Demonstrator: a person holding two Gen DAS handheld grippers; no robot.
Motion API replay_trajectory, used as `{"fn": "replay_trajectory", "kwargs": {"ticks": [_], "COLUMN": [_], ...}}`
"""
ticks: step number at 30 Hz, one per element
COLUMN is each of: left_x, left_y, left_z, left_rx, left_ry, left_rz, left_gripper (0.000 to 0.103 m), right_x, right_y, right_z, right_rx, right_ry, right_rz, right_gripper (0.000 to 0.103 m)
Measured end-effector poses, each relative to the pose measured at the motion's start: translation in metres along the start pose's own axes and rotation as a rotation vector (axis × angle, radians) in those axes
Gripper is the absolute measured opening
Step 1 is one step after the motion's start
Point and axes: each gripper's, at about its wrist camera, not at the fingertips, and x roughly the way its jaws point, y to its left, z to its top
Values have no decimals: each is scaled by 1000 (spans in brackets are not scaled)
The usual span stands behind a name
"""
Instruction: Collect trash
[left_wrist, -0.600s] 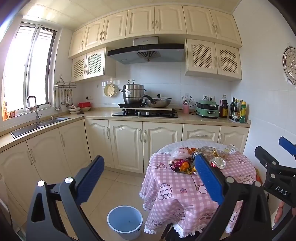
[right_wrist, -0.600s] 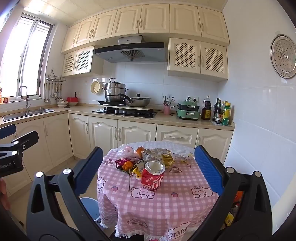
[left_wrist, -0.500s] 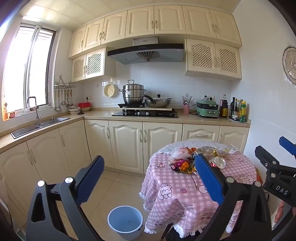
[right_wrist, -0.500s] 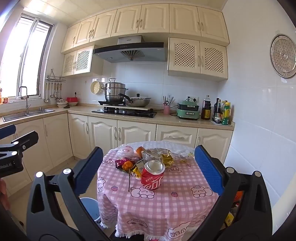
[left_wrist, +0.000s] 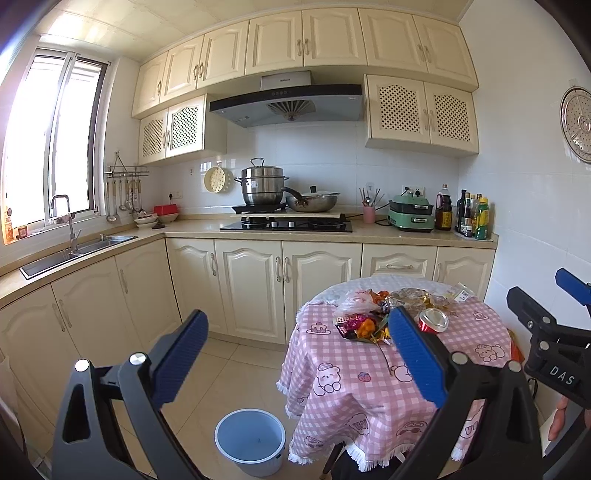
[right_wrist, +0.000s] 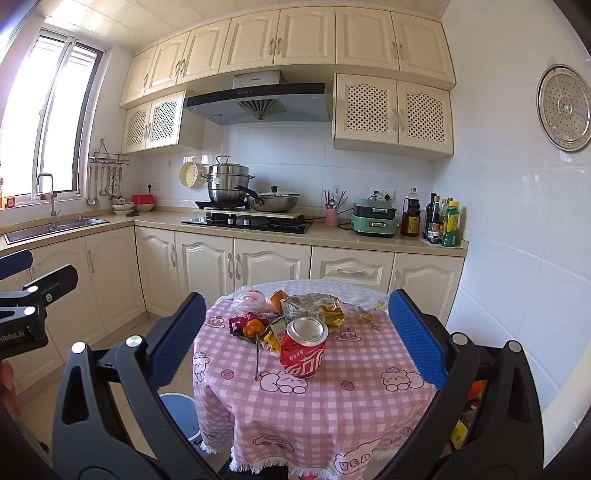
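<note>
So this is a cream-cabinet kitchen with a small round table under a pink checked tablecloth with cartoon bears (right_wrist: 332, 398), and all the trash sits in 1 heap on the far half of it. Front of the heap is a red soda can with a silver top (right_wrist: 303, 349), standing upright. Behind it there's a pile of crinkly wrappers (right_wrist: 321, 306), clear and gold, plus a purple wrapper and something orange, could be a peel or fruit, hard to tell at this size. A thin dark stem lies on the cloth just left of the can.

The left gripper (left_wrist: 295, 354) has its 2 blue jaws spread wide with nothing between them, hanging in the air short of the table. Right gripper (right_wrist: 295, 332) same deal, jaws wide apart and empty, lined up facing the can but well short of it.

On the tile floor just beside the table's left edge there's a light blue round plastic bin (left_wrist: 250, 439), looks empty inside.
</note>
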Motion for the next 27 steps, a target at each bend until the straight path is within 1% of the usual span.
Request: {"fn": "replay_trajectory", "kwargs": {"ticks": [13,27], "left_x": [5,3], "left_y": [-2,0], "left_z": [-9,-8], "left_rx": [10,9], "left_ry": [1,1], "left_rz": [-1,2], "left_gripper": [96,96], "right_x": [1,9], "right_y": [2,9], "right_z": [-1,-5], "right_rx": [-2,-3], "right_ry": [5,15], "right_rz": [2,11], "right_gripper": [97,97]}}
